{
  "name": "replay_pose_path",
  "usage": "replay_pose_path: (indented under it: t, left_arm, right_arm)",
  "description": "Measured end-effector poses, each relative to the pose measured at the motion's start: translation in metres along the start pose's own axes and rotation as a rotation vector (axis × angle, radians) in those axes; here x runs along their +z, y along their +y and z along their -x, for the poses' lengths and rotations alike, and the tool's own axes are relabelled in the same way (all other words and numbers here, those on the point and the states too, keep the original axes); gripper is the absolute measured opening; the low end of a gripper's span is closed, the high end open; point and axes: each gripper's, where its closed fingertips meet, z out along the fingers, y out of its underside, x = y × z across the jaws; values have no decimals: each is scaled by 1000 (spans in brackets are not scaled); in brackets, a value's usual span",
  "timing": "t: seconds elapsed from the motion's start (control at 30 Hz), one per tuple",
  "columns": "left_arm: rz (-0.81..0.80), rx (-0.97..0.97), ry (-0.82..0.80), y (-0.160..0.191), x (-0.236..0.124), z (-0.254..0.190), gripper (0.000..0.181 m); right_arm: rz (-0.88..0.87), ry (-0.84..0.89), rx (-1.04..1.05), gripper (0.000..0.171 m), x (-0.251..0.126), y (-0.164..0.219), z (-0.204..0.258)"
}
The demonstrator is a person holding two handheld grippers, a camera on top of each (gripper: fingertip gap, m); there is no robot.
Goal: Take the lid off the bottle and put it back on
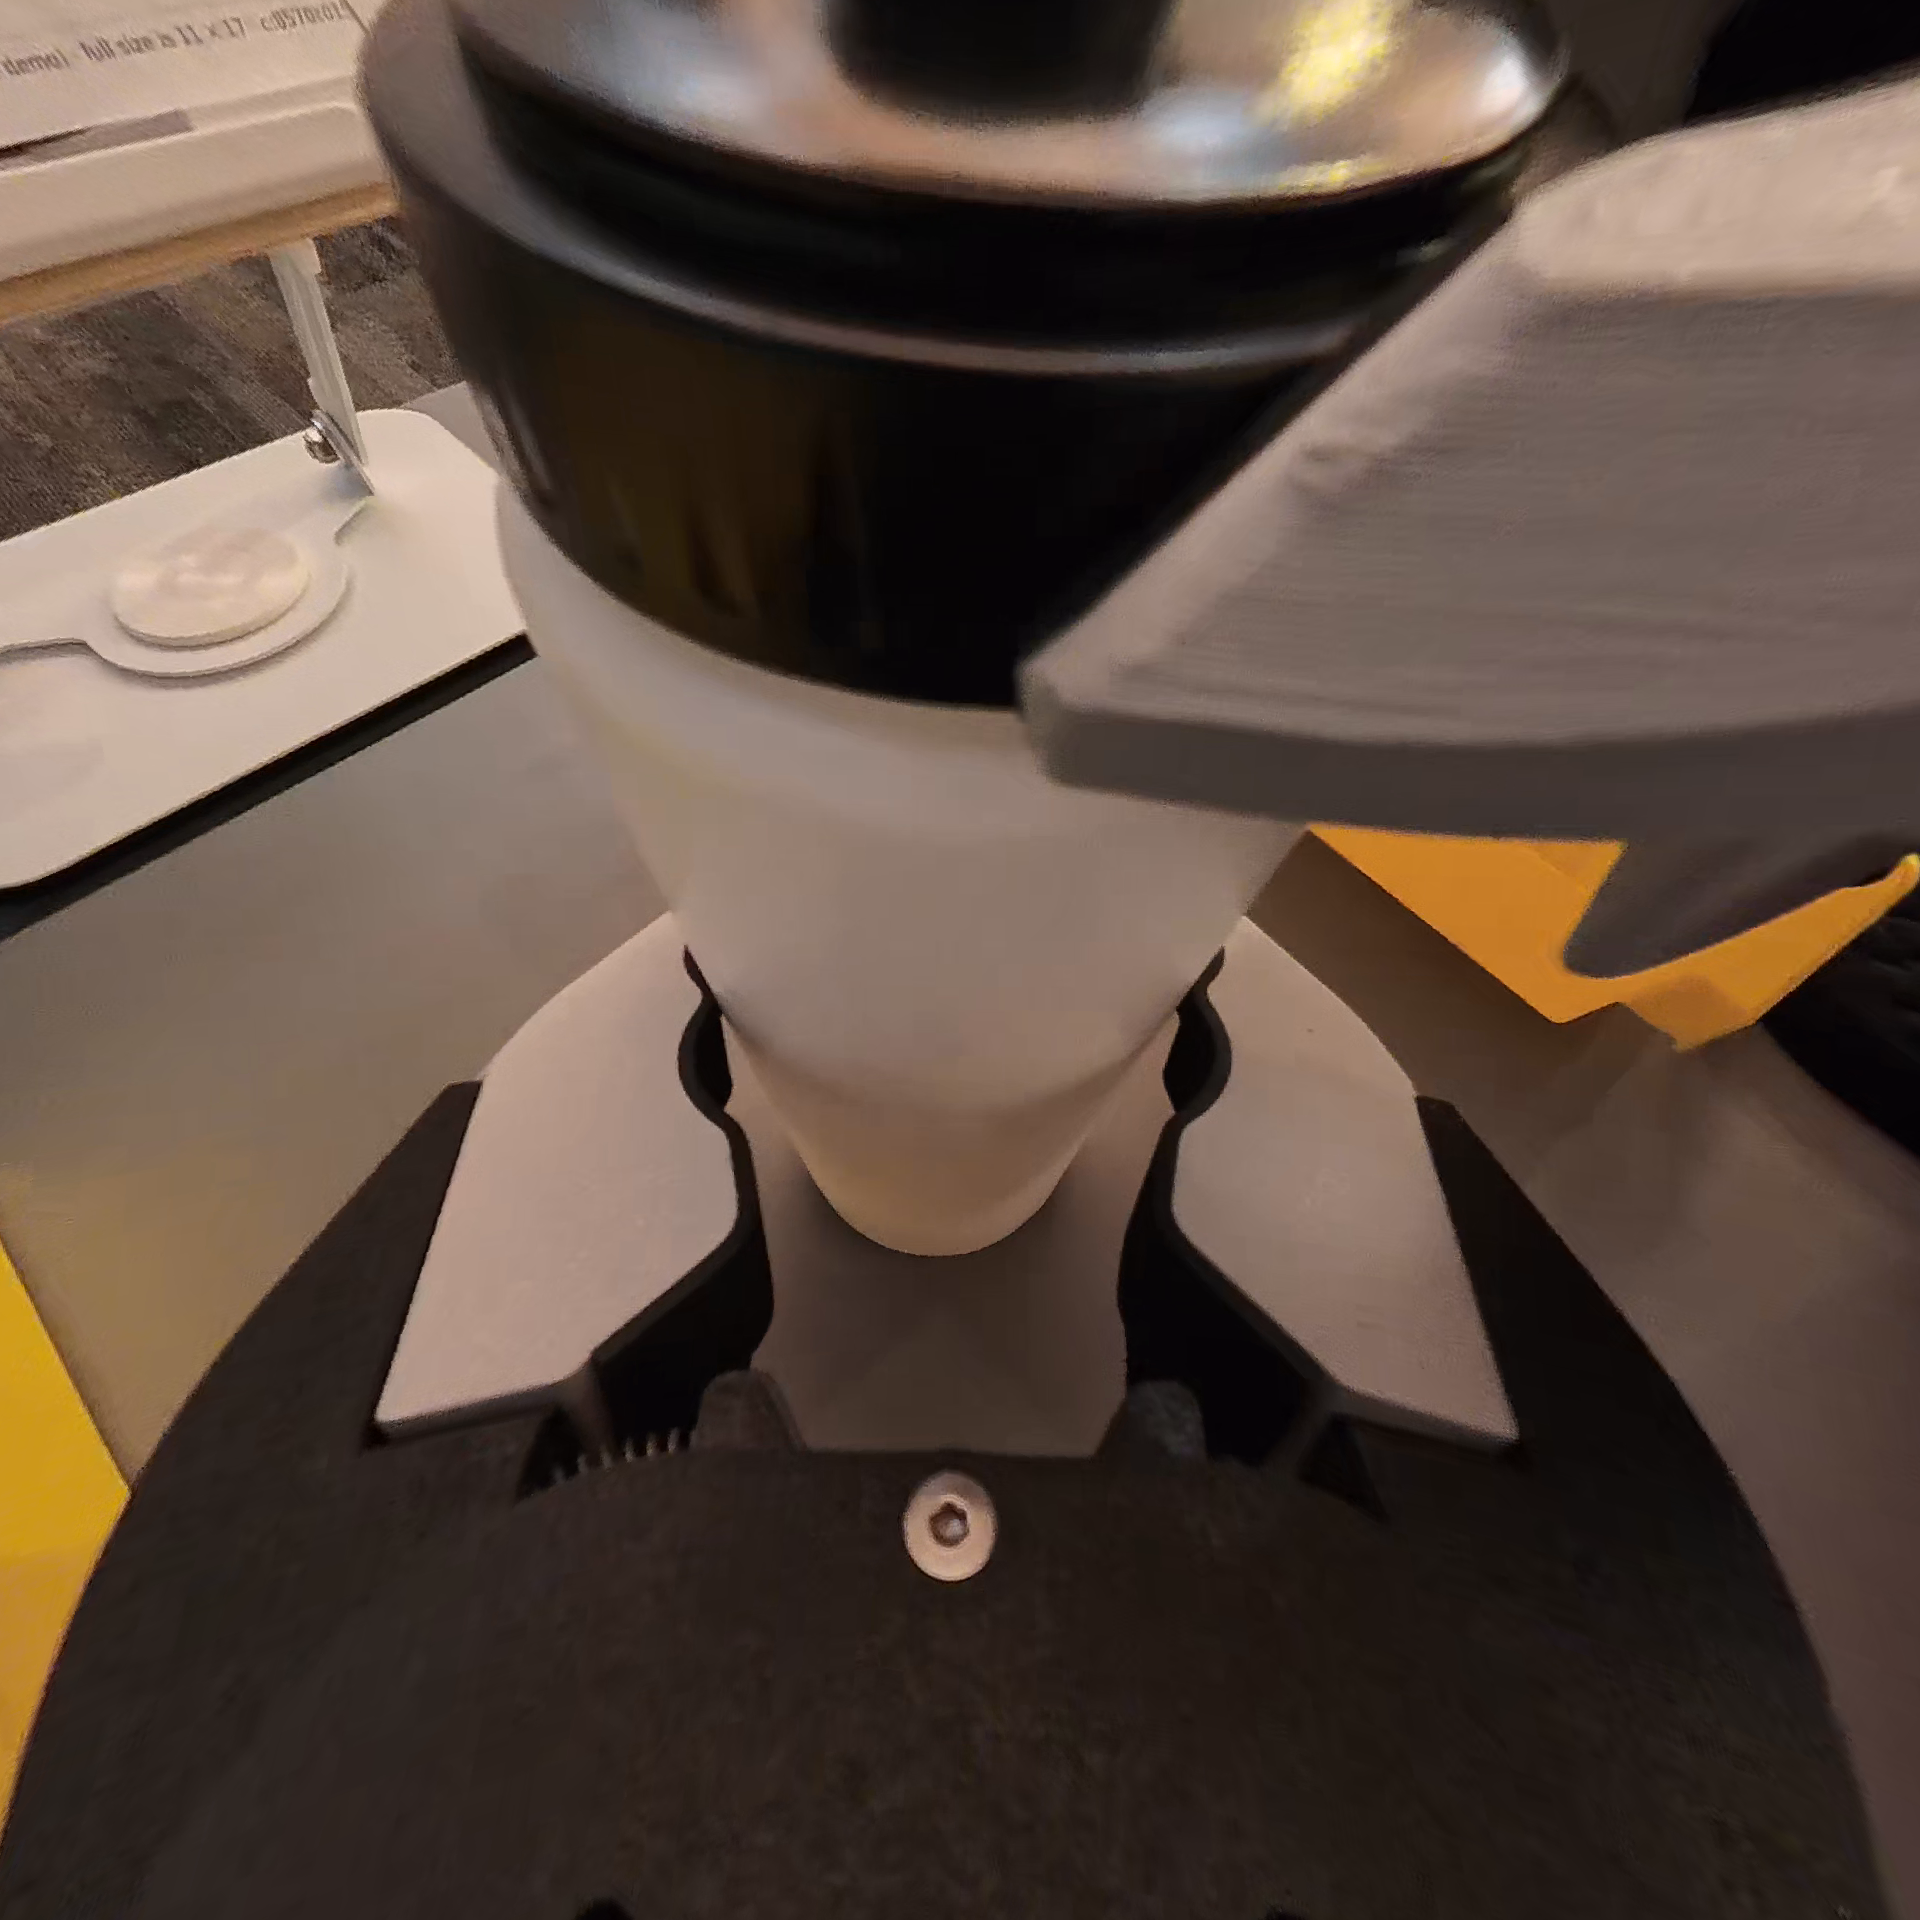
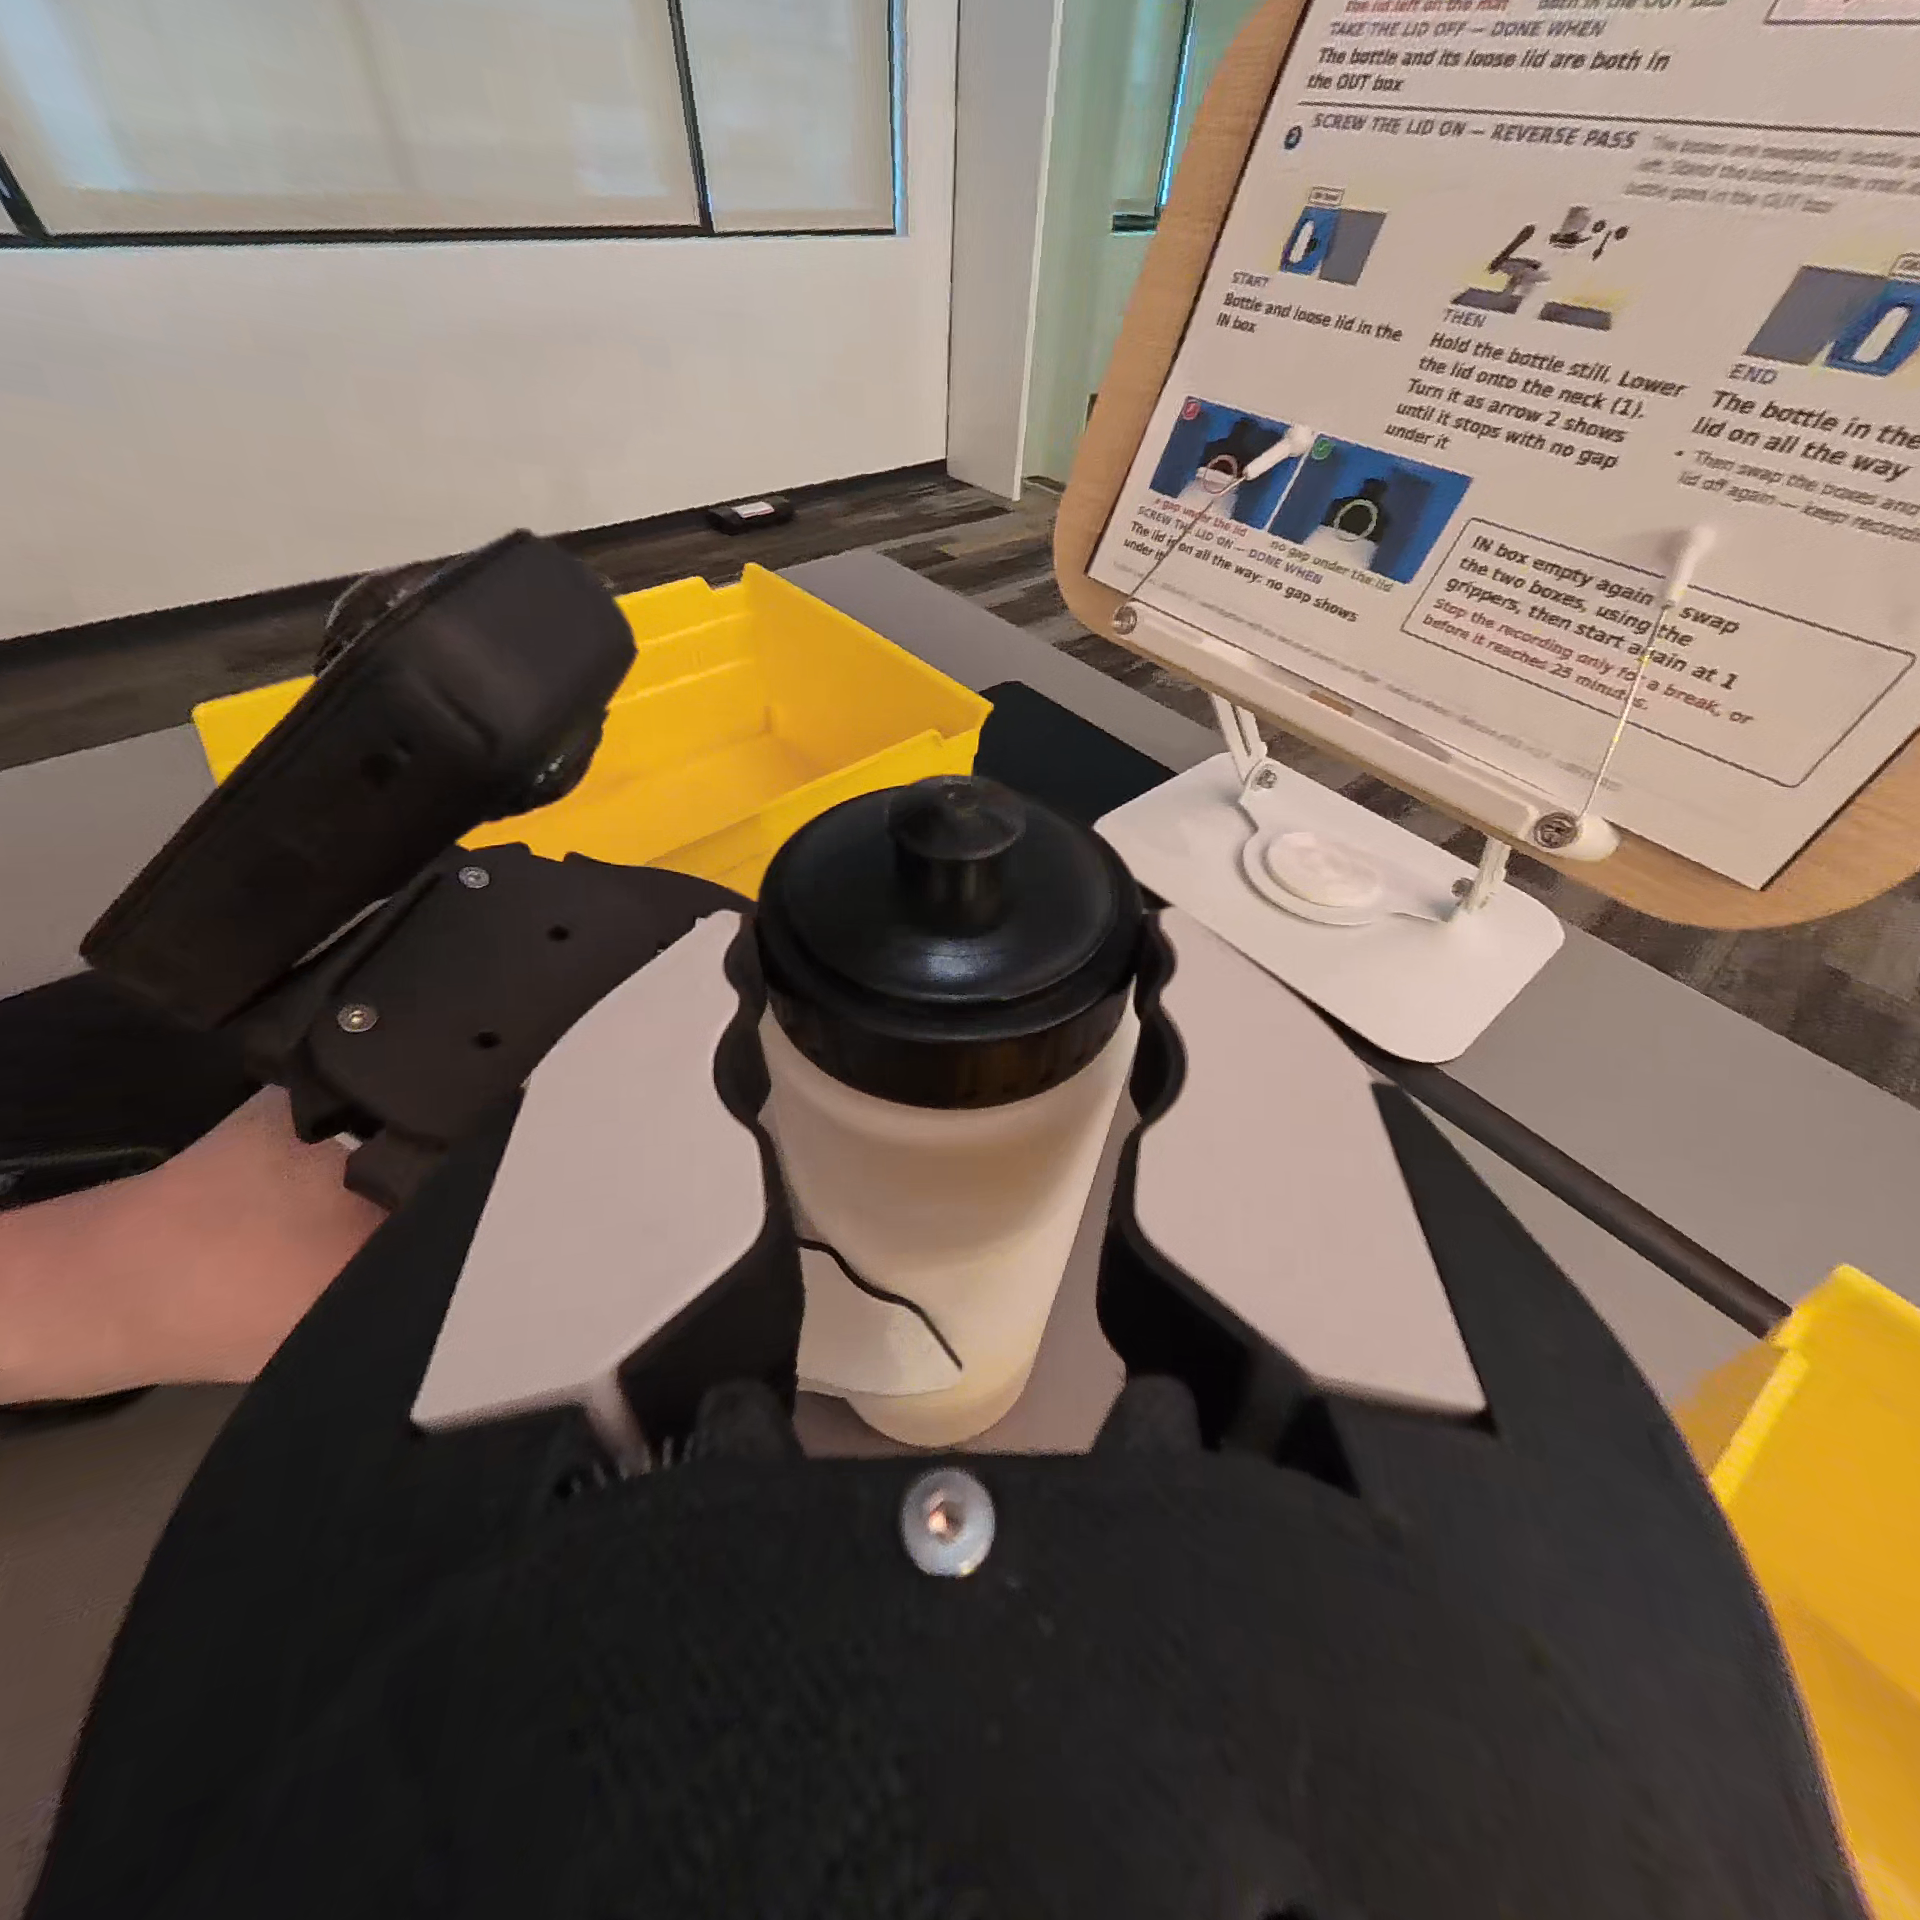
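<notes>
The left tool [image 1: 956, 1049] is clamping the bottle [image 1: 935, 883] low on its body, steadying it upright, while the right tool [image 2: 951, 961] is closing around its black lid [image 2: 940, 956], presumably to twist.

a yellow bin [image 2: 748, 717] stands close behind the bottle [image 2: 935, 1195], and a second yellow bin [image 2: 1829, 1455] blocks the near right. the document stand [image 2: 1351, 935] occupies the right rear worktop [image 2: 1662, 1164], with bare worktop between stand and second bin. the left gripper [image 2: 499, 997] closes off the bottle's left side.

White bottle [image 2: 935, 1216], black lid [image 2: 940, 956], yellow bins [image 2: 769, 707], possibly grey mottled carpet [image 2: 997, 566]
</notes>
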Motion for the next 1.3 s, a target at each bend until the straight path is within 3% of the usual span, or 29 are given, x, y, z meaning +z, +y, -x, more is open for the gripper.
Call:
replay_pose_path:
  t: [0.23, 0.37, 0.5, 0.7, 0.9, 1.03, 1.3]
  left_arm:
    - [5, 39, 110, 1, 0, -6, 84]
    - [0, 70, 177, 1, 0, -15, 84]
    - [1, 83, 197, 1, 0, -18, 84]
    - [-6, 49, 198, 0, -1, -16, 84]
    - [-30, -8, -27, -1, 2, -1, 84]
    - [-32, -6, -24, -1, 2, 0, 84]
    - [-32, 83, 172, -1, 2, -16, 84]
  right_arm:
    - [50, -298, 5, 76, -9, 3, 5]
    - [-64, -366, 29, 70, -14, -9, 4]
    - [13, -365, -62, 70, -13, 4, 5]
    - [-9, -303, -53, 70, -8, 1, 6]
    - [-9, -63, 8, 70, 0, 0, -1]
    - [-13, 15, 17, 70, 0, 0, -1]
    - [-8, -347, -8, 79, -11, 0, 4]
